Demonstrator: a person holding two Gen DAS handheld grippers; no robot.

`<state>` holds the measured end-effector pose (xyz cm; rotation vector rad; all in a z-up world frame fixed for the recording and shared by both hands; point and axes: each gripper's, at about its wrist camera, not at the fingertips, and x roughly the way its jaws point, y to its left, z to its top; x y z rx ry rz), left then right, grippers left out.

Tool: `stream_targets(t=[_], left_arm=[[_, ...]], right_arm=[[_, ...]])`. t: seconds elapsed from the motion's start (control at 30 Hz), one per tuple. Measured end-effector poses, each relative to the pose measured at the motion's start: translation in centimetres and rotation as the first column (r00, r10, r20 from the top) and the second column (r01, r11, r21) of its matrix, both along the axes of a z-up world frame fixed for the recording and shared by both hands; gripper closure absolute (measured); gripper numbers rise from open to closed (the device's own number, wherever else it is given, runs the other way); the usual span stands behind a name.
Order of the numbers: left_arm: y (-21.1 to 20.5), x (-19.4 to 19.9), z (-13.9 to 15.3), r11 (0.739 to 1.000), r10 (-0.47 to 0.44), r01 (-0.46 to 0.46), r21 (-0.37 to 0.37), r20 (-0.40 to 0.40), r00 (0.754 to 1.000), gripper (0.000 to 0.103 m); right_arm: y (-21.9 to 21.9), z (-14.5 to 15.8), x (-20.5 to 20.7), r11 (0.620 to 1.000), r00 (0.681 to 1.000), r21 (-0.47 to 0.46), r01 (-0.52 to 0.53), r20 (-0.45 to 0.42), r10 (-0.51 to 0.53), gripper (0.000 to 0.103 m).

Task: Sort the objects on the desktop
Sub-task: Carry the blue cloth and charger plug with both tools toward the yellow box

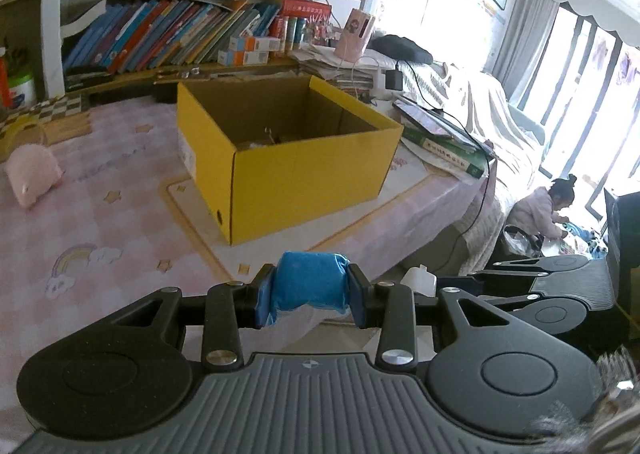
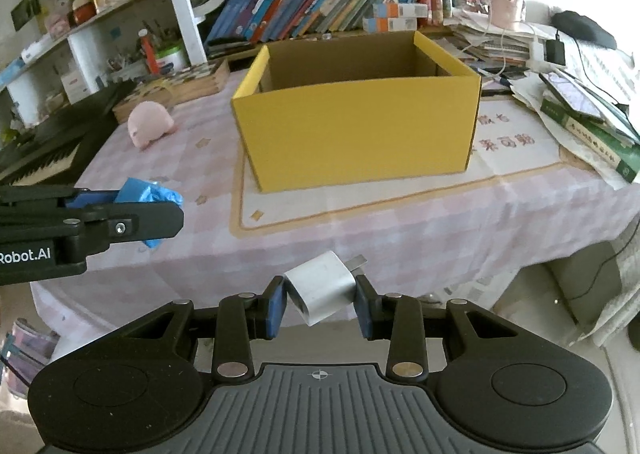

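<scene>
Both tongs are loaded. Left tongs [image 1: 310,290] are closed most of the way onto a blue bundle [image 1: 310,281], something soft and crinkly like rolled plastic bags, squeezed between the two pads. Right tongs [image 2: 320,300] are pinched on a white charger plug [image 2: 321,286], which sits tilted between the pads with its metal prongs pointing up and to the right. Neither load touches the table [image 2: 360,230]; I hold both at the near edge of the pink checked cloth.

Ahead of me stands the yellow box [image 2: 360,134], open at the top, on a pale mat in the middle of the table. A pink toy pig [image 2: 150,128] lies on the cloth well to the box's left, not yet picked up. The left view shows something already lying at the bottom of the box, though I cannot tell what.

I judge this to be the carrying step: both things gripped, neither delivered. Next I need to bring each load forward and up over the near wall, then open the pads only once it hangs above the opening.
</scene>
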<state>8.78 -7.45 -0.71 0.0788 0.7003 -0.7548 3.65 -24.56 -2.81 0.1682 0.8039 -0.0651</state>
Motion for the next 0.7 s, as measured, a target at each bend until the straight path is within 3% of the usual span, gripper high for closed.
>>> stream_targets(t=[0.33, 0.7], left_arm=[[-5.3, 3.1, 2.0, 1.000, 0.000, 0.001, -0.016, 0.089, 0.996, 0.068], [-9.4, 7.6, 4.5, 0.995, 0.102, -0.099, -0.026, 0.183, 0.978, 0.068]], right_arm=[[-5.4, 1.7, 3.3, 0.999, 0.998, -0.036, 0.004, 0.070, -0.001, 0.068], [-9.8, 4.9, 7.9, 0.993, 0.975, -0.084, -0.079, 0.202, 0.094, 0.068]])
